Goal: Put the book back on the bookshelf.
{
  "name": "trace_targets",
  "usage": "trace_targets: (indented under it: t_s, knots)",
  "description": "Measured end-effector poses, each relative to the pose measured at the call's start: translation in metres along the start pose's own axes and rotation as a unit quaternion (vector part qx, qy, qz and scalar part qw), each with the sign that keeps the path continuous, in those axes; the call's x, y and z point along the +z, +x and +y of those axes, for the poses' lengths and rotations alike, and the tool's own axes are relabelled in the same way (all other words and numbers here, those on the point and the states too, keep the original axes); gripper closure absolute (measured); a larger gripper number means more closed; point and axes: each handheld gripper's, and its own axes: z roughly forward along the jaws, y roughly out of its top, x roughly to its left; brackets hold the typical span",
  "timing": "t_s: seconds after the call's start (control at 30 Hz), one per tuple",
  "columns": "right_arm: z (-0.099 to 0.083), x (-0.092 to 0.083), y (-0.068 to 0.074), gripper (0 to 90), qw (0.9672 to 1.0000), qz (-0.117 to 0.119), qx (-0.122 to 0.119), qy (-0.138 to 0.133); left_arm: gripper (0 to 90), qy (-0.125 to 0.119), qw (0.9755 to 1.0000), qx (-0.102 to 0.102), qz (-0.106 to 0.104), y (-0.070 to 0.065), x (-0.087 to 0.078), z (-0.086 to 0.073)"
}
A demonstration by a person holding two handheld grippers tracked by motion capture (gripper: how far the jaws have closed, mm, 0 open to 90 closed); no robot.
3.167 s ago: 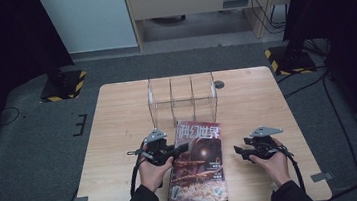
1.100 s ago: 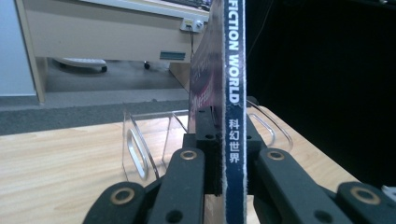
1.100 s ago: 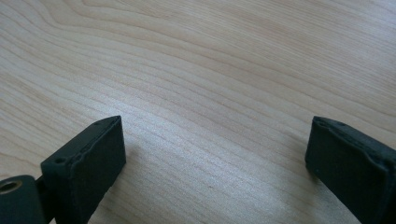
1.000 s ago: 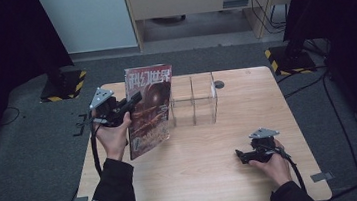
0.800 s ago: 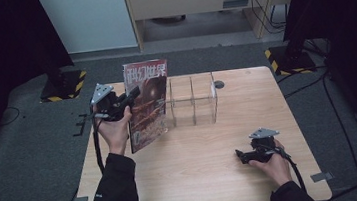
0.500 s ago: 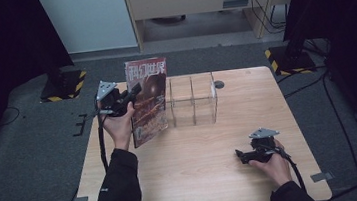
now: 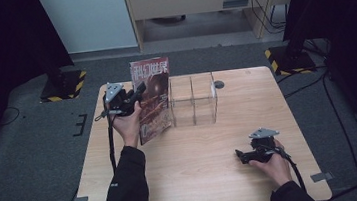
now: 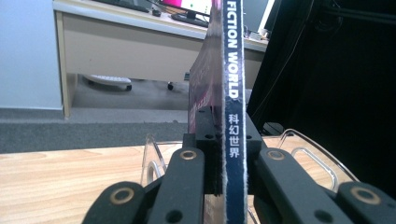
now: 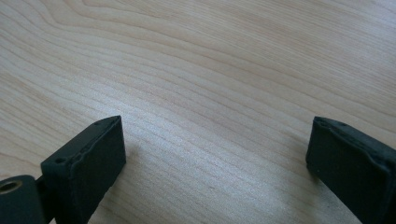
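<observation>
A magazine [image 7: 152,100] with a dark red cover stands upright at the left end of a clear acrylic divider rack [image 7: 194,100]. My left gripper [image 7: 137,95] is shut on its spine edge. In the left gripper view the blue spine [image 8: 232,93] runs straight up between the two black jaws, with the rack's clear walls [image 8: 317,161] behind it. At the table's near right, my right gripper [image 7: 240,156] rests low over the wood, pointing left. Its jaws stand wide apart over bare wood [image 9: 215,116] with nothing between them.
The wooden table [image 7: 200,178] has a small dark grommet [image 7: 219,84] behind the rack. Black stands with yellow-striped feet [image 7: 63,85] flank the far corners. A desk and cables lie beyond on the grey carpet.
The left hand has carried the upright magazine to the right and down, up to the rack's left end. The right hand has stayed in place.
</observation>
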Motion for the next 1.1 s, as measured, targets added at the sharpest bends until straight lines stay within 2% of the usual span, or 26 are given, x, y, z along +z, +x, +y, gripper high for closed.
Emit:
trace_targets:
  t_s: [0.1,0.2,0.37,0.57,0.7,0.83,1.1]
  knots:
    - [0.000,0.000,0.000,5.2,1.0000,0.000,0.000,0.000,83.2,0.002,0.9999,0.008,-0.012,-0.002,-0.004,-0.002]
    - [0.000,0.000,0.000,5.2,1.0000,0.000,0.000,0.000,83.1,0.018,0.9995,0.023,-0.011,-0.003,-0.012,-0.002]
    - [0.000,0.000,0.000,5.2,1.0000,0.000,0.000,0.000,82.9,0.047,0.9982,0.034,-0.011,-0.001,-0.029,-0.003]
    - [0.000,0.000,0.000,5.2,1.0000,0.000,0.000,0.000,82.8,0.051,0.9977,0.041,-0.018,-0.001,-0.050,-0.014]
    - [0.000,0.000,0.000,5.2,1.0000,0.000,0.000,0.000,82.7,0.060,0.9968,0.050,-0.014,-0.004,-0.061,-0.021]
    - [0.000,0.000,0.000,5.2,1.0000,0.000,0.001,0.000,82.6,0.069,0.9959,0.057,-0.012,-0.005,-0.070,-0.028]
    - [0.000,0.000,0.000,5.2,1.0000,0.000,0.001,0.001,82.7,0.073,0.9956,0.056,-0.015,-0.005,-0.082,-0.043]
